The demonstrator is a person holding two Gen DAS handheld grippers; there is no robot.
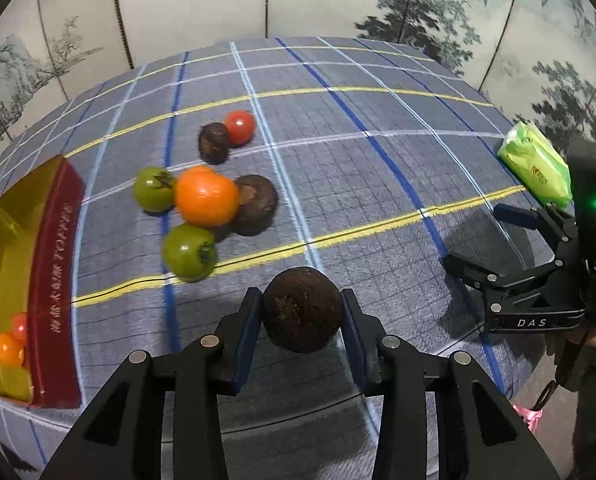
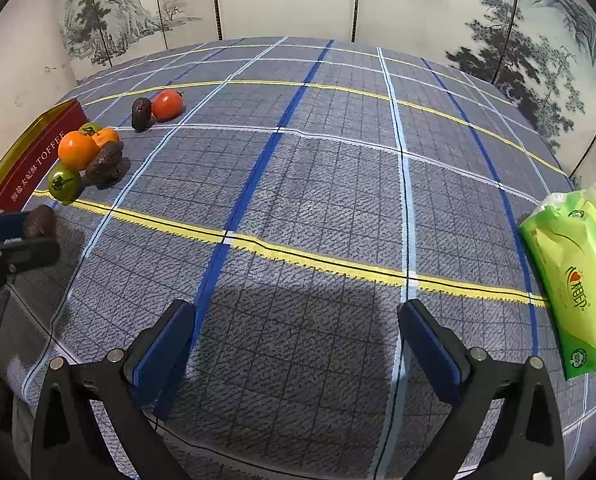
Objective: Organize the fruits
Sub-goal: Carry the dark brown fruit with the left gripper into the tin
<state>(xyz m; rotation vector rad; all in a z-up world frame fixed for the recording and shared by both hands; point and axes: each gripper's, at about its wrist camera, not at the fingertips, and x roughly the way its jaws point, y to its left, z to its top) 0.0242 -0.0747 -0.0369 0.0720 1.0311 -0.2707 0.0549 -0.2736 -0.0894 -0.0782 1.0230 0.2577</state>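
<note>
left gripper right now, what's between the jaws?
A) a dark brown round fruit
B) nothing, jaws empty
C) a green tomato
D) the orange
A: in the left wrist view the left gripper has its blue pads pressed on both sides of a dark brown round fruit, while the orange and both green tomatoes lie on the checked tablecloth beyond it.

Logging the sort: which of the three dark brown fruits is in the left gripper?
The dark brown fruit nearest the camera, clamped in the left gripper; the other two lie among the loose fruit.
</note>
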